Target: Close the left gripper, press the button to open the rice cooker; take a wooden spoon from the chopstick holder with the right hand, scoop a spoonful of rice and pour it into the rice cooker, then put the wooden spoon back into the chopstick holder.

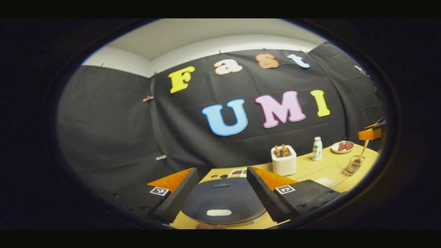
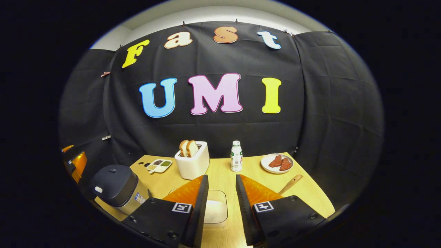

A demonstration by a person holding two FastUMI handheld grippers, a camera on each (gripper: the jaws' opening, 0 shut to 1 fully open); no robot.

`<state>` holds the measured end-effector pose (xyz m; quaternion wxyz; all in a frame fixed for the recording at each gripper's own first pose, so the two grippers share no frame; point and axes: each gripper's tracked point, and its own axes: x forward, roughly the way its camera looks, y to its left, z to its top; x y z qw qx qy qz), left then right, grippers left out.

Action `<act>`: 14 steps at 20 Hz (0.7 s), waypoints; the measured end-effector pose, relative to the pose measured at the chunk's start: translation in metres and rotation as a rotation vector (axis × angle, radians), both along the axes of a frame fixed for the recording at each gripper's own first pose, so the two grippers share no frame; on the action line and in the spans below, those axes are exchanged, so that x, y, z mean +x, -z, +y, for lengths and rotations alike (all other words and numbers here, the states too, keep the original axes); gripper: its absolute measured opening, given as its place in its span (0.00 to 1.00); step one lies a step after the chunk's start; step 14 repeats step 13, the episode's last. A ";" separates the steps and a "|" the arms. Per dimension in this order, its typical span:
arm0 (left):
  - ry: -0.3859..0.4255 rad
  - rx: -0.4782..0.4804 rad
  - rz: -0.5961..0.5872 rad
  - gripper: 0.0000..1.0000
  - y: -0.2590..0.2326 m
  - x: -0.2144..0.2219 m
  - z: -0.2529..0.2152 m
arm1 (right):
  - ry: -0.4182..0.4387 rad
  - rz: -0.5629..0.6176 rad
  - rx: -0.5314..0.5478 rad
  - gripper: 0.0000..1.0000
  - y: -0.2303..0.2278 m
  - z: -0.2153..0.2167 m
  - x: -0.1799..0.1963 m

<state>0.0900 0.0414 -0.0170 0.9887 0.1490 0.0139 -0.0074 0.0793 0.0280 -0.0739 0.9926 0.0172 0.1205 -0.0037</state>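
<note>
Dark-lidded rice cooker (image 1: 223, 199) sits shut beneath the left gripper (image 1: 222, 194), jaws apart; right gripper (image 2: 221, 203) gapes, holding nothing.

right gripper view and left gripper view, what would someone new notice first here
Likely the dark-lidded rice cooker, lid down, right below the open left gripper and at the table's near left corner in the right gripper view. Next, the white toaster with two bread slices, mid-table toward the back, with a small bottle and a plate of reddish pieces to its right.
</note>
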 end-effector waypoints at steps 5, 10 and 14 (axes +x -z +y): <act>0.128 -0.038 -0.053 0.96 -0.032 -0.008 -0.042 | 0.036 -0.007 -0.010 0.53 -0.003 -0.002 -0.009; 0.192 -0.086 -0.045 0.96 -0.048 -0.010 -0.052 | 0.058 -0.014 0.010 0.55 -0.010 0.001 -0.013; 0.190 -0.088 -0.059 0.96 -0.063 -0.008 -0.049 | 0.063 -0.026 0.030 0.55 -0.019 0.003 -0.012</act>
